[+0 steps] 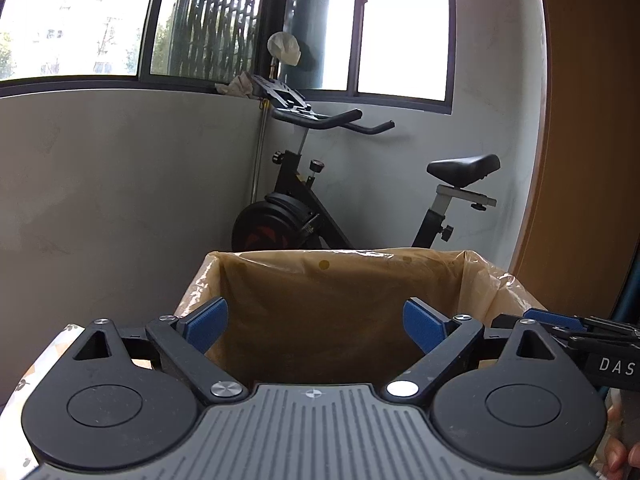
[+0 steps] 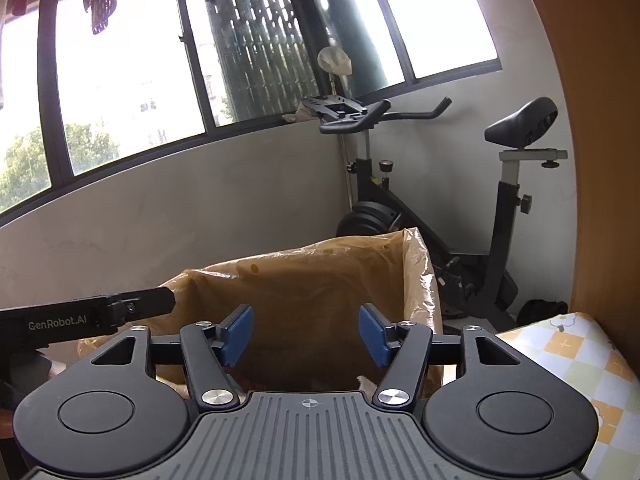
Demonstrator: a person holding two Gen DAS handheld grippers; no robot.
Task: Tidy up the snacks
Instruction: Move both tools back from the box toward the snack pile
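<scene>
An exercise bike (image 1: 360, 184) stands in the corner behind a bag-lined box (image 1: 340, 300), over whose open top the left gripper (image 1: 316, 326) and right gripper (image 2: 306, 334) hover, both jaws apart and empty.

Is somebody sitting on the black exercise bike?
No, the black exercise bike stands by the grey wall with its black padded saddle bare.
</scene>
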